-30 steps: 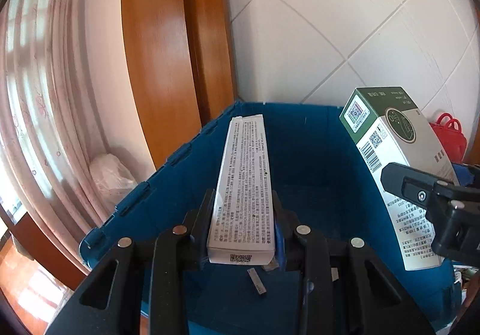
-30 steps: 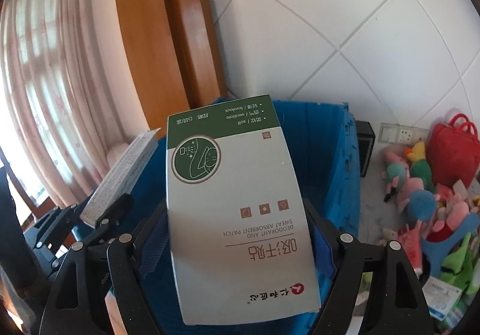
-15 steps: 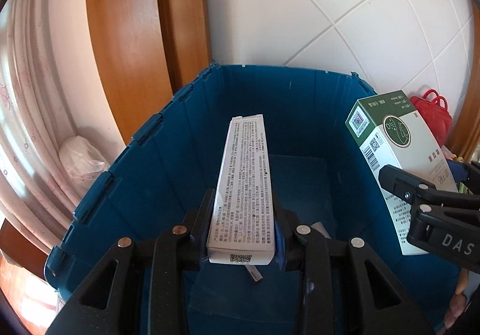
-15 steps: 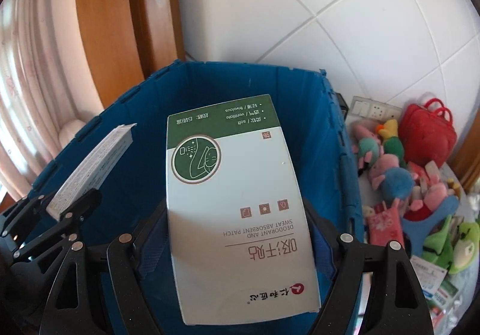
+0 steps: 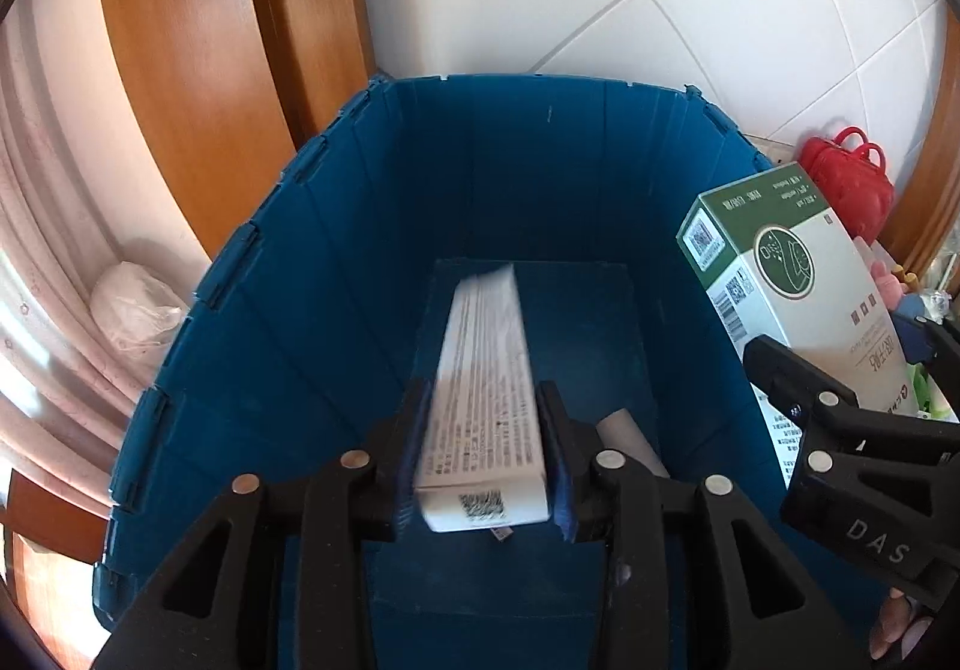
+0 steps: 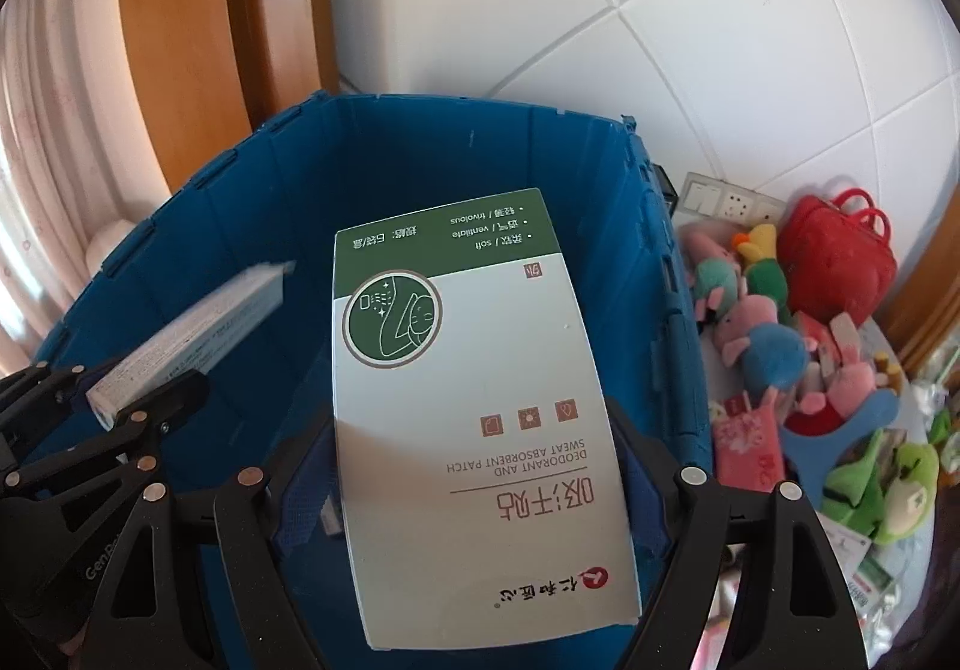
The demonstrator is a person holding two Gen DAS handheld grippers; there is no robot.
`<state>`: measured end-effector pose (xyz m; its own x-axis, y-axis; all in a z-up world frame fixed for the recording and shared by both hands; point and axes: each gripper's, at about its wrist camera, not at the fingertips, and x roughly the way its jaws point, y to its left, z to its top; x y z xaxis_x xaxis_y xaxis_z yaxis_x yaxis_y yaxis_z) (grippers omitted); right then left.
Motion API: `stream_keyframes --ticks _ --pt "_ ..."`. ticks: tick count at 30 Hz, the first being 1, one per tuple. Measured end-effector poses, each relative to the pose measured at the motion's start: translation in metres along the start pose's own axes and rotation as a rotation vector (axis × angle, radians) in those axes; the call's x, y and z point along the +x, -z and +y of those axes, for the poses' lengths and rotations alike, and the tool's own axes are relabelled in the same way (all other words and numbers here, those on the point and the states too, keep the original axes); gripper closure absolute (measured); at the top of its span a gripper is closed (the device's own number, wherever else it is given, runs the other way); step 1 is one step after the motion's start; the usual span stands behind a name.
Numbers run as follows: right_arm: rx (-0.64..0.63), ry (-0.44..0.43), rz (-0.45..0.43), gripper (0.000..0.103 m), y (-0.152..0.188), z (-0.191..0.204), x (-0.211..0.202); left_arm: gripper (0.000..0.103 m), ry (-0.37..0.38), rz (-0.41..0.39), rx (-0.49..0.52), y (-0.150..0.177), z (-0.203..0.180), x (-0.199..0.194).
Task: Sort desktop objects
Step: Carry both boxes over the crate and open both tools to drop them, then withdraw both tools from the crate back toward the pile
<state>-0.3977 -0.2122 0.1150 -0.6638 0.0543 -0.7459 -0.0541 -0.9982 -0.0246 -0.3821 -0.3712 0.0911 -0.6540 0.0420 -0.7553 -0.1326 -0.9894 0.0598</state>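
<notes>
Tiled wall sat behind the blue crate (image 5: 336,274) as my left gripper (image 5: 486,466) was opening around the long white box (image 5: 486,388) over the crate floor; my right gripper (image 6: 480,502) clamped the green-and-white box (image 6: 474,394) near the right wall, so a drop could clip the rim.

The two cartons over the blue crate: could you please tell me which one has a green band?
The wide carton in the right gripper; the narrow carton is plain white.
</notes>
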Motion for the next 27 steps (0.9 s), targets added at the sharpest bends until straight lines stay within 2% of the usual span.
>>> stream_keyframes --ticks 3,5,8,13,16,21,24,27 --pt "0.0 0.016 -0.014 0.022 0.0 -0.001 -0.002 0.043 0.0 -0.017 -0.01 0.001 0.004 -0.003" --pt "-0.007 0.026 -0.028 0.022 0.0 -0.001 -0.006 0.039 -0.007 -0.033 -0.014 0.003 0.006 -0.005" --pt "-0.007 0.033 -0.044 0.019 0.0 -0.001 -0.011 0.038 -0.009 -0.042 -0.016 0.007 0.006 -0.008" --pt "-0.01 0.059 -0.103 0.001 0.003 -0.005 -0.028 0.038 -0.028 -0.069 -0.017 0.009 0.009 -0.012" --pt "-0.007 0.063 -0.143 0.0 0.009 -0.012 -0.042 0.038 -0.029 -0.102 -0.037 0.015 0.009 -0.023" --pt "0.017 0.02 -0.207 0.0 0.03 -0.032 -0.068 0.038 -0.014 -0.22 -0.095 0.031 0.004 -0.051" --pt "0.037 -0.004 -0.241 0.0 0.048 -0.049 -0.083 0.038 0.036 -0.325 -0.138 0.043 -0.006 -0.07" --pt "0.059 0.015 -0.297 0.0 0.07 -0.071 -0.1 0.038 0.052 -0.404 -0.137 0.05 -0.025 -0.084"
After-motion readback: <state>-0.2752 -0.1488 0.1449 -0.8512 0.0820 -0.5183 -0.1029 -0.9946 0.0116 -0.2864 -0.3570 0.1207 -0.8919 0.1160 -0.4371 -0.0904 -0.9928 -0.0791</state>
